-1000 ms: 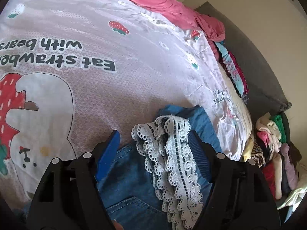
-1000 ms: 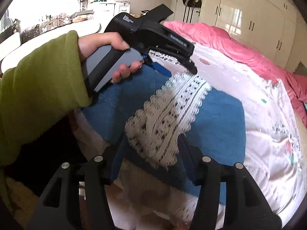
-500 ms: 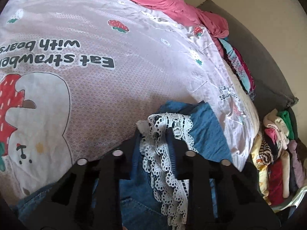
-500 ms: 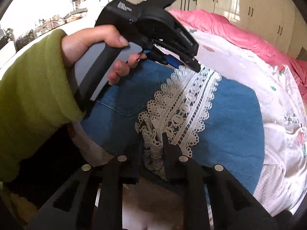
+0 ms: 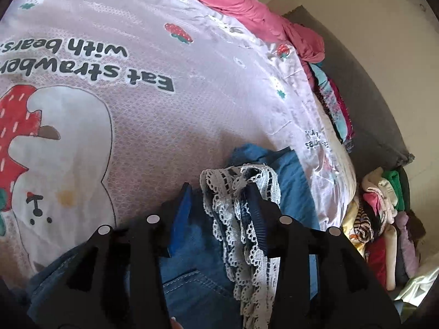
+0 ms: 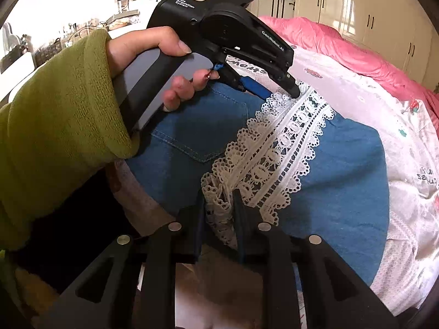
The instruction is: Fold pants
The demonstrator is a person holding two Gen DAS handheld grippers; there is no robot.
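Blue denim pants point(image 6: 208, 126) with a white lace hem band point(image 6: 277, 159) lie folded on the bed's strawberry-print cover. My right gripper point(image 6: 218, 203) is shut on the near end of the lace hem. My left gripper point(image 5: 219, 192) sits at the far end of the same lace band point(image 5: 241, 219); its jaws are partly apart with lace and denim point(image 5: 192, 282) bunched between them. The left gripper point(image 6: 282, 87) also shows in the right wrist view, held by a hand in a green sleeve, its tips on the lace.
The white cover point(image 5: 153, 126) with the bear print spreads beyond the pants. A pink duvet point(image 5: 241, 2) lies at the far edge. A pile of mixed clothes point(image 5: 384, 219) sits beside the bed on the right. Wardrobes point(image 6: 370, 13) stand behind.
Both grippers closed from wide open onto the two ends of the lace hem. Since half a second ago the left gripper's jaws have spread apart a little again.
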